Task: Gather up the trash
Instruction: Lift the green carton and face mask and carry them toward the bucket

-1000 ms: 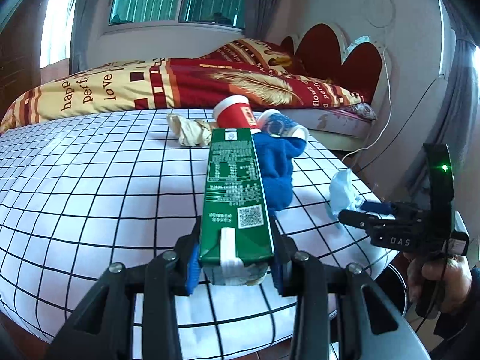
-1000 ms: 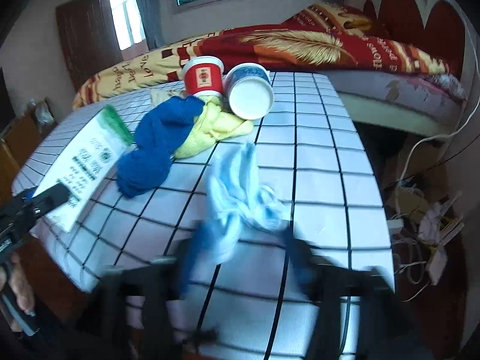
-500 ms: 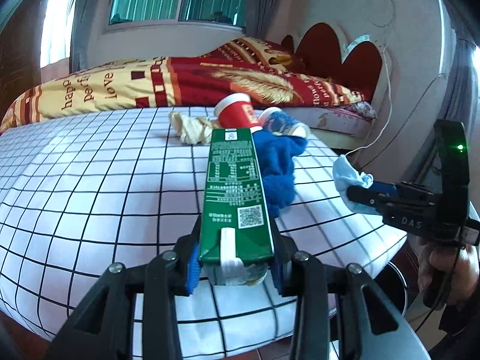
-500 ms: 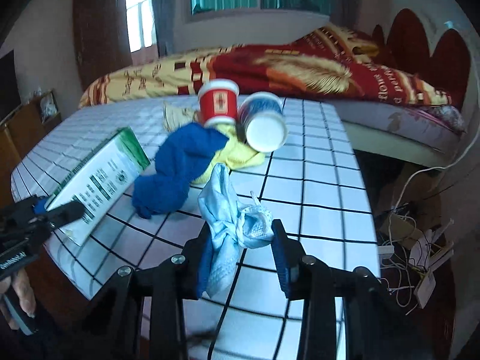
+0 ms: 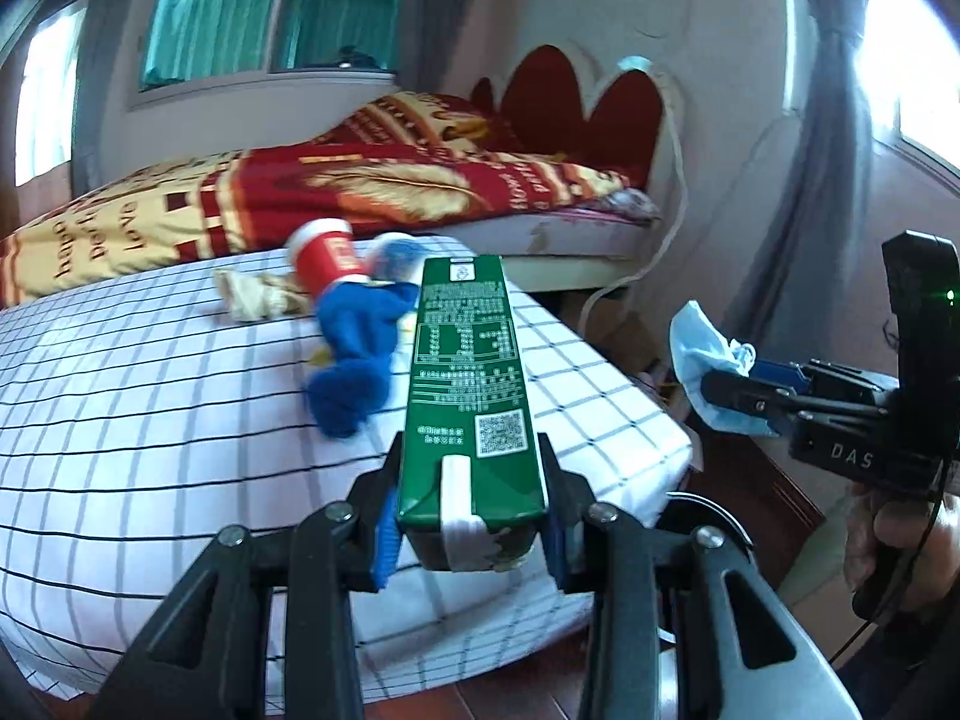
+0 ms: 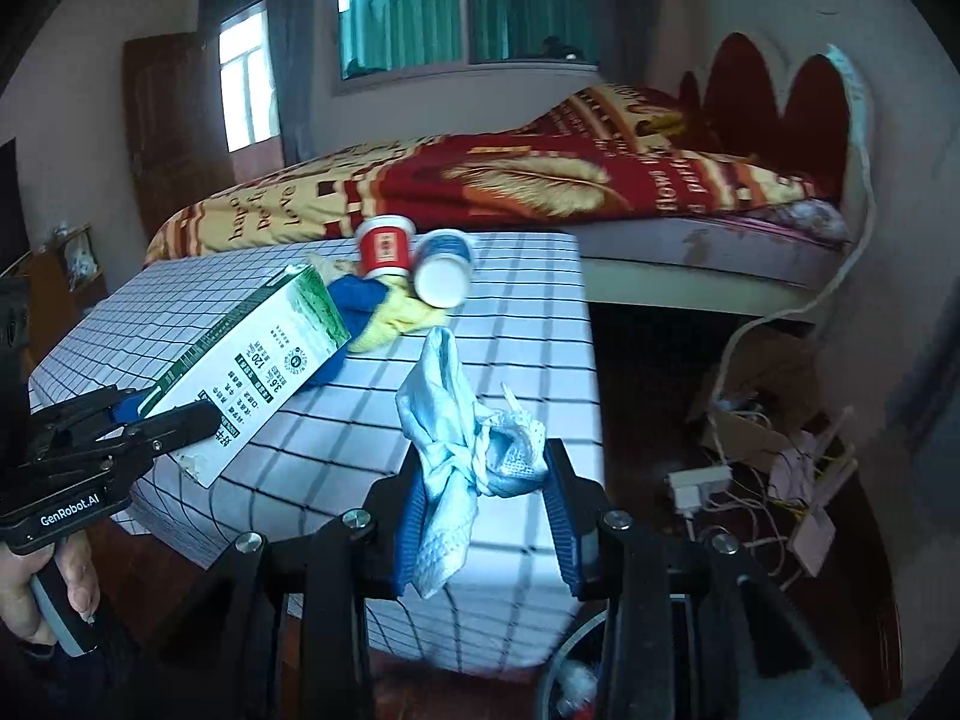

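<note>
My left gripper (image 5: pixel 468 525) is shut on a green carton (image 5: pixel 468 384) and holds it above the near right corner of the checked table (image 5: pixel 150 420). My right gripper (image 6: pixel 483 516) is shut on a crumpled light-blue face mask (image 6: pixel 456 438), held in the air off the table's right edge. The carton also shows in the right wrist view (image 6: pixel 252 360), and the mask in the left wrist view (image 5: pixel 705 354). A red cup (image 6: pixel 387 246), a blue-and-white cup (image 6: pixel 441 276) lying on its side, a blue cloth (image 5: pixel 354 348) and a yellow cloth (image 6: pixel 396 318) lie on the table.
A crumpled beige paper (image 5: pixel 252 297) lies behind the cloths. A round bin rim (image 6: pixel 576 654) shows low beside the table, under the right gripper. A bed with a red and yellow cover (image 6: pixel 540 180) stands behind. Cables and a power strip (image 6: pixel 702 486) lie on the floor at right.
Both grippers have lifted and swung right, away from the table. The mask has come off the table in the right gripper. The carton stays gripped in the left.
</note>
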A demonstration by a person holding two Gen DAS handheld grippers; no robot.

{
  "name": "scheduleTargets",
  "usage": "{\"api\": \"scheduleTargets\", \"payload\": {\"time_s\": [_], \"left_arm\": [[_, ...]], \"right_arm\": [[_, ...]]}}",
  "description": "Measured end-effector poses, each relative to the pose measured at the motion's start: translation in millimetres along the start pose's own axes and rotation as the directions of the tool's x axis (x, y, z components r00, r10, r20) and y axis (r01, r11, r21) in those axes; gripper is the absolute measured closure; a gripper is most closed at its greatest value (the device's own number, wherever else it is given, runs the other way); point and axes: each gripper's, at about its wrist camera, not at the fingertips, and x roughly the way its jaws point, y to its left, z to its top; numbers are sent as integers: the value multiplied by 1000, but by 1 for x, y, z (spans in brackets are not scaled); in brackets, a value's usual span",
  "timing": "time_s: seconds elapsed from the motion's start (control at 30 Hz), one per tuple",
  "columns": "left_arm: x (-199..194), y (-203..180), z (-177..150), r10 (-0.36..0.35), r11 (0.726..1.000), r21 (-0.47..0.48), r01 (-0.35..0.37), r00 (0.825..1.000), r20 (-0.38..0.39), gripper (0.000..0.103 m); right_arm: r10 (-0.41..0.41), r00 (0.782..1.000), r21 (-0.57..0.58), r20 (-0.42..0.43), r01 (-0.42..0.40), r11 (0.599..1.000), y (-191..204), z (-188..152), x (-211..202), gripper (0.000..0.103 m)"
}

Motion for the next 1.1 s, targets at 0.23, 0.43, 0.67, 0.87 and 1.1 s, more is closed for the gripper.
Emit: {"api": "scheduleTargets", "payload": {"time_s": [0.23,0.43,0.67,0.87,1.1], "left_arm": [[9,-48,-4,-76,994,70,78,997,-28,64],[20,-86,-11,-136,983,113,142,989,-63,64],[29,-124,-22,-190,966,156,206,976,-108,64],[39,-152,-33,-231,948,187,259,960,-156,64],[51,-174,-53,-252,932,204,298,941,-224,64]], "right_arm": [[-75,997,57,20,74,996,-43,-30,-42,64],[-125,992,125,9,123,984,-80,-59,-61,64],[-160,987,185,-32,163,969,-112,-95,-72,64],[-188,981,231,-56,196,953,-134,-118,-82,64],[-188,978,255,-95,207,945,-148,-140,-81,64]]}}
